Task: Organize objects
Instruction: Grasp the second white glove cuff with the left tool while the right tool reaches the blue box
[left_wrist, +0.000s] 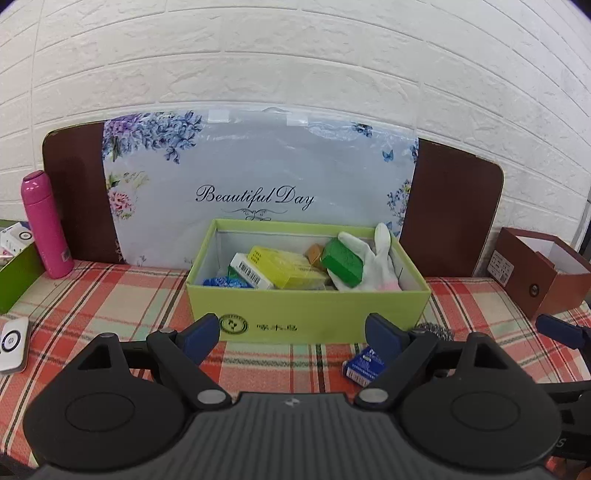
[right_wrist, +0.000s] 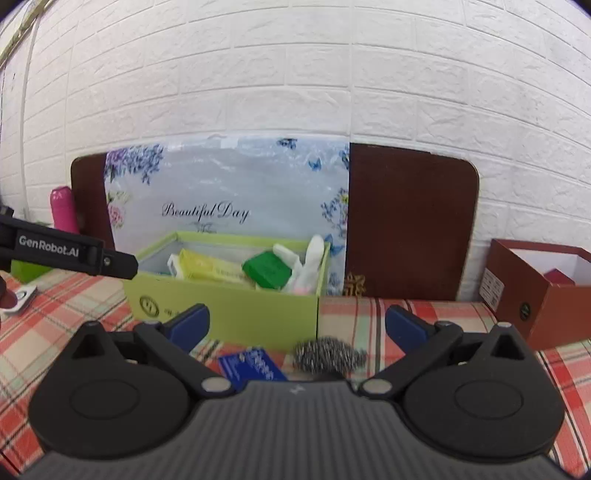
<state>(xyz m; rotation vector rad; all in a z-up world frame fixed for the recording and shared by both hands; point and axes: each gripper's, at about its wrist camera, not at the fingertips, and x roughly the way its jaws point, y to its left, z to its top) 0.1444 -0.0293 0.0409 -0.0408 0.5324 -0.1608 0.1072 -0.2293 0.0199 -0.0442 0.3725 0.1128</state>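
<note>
Step in hand: I am judging this as the gap between two pickups, with both tongs empty and facing the green box (left_wrist: 306, 310) on the checked tablecloth (left_wrist: 110, 295)
Left tongs (left_wrist: 291, 334): I am seeing them spread wide, nothing between the blue pads, hovering just in front of the box's front wall
Right tongs (right_wrist: 297, 325): I am seeing them spread wide too, holding nothing, with the wire scrubber (right_wrist: 328, 354) lying between the pads and a little ahead
What is already sorted: the box is holding a green block (left_wrist: 341, 262), a yellow packet (left_wrist: 284, 267), a white glove (left_wrist: 380, 258) and a few smaller items I cannot make out
What is waiting: the scrubber and a small blue packet (right_wrist: 251, 363) are lying on the cloth just beside the box's front right corner, close together
Other things: a pink bottle (left_wrist: 46, 225) is standing at the far left, a brown box (left_wrist: 535, 273) at the far right
Next move, as I judge it: I am expecting to lower the right tongs over the scrubber, pinch it lightly since it will squash, then lift it clear of the box's rim; the blue packet is lying flat, so it will need a low, edge-on pinch
</note>
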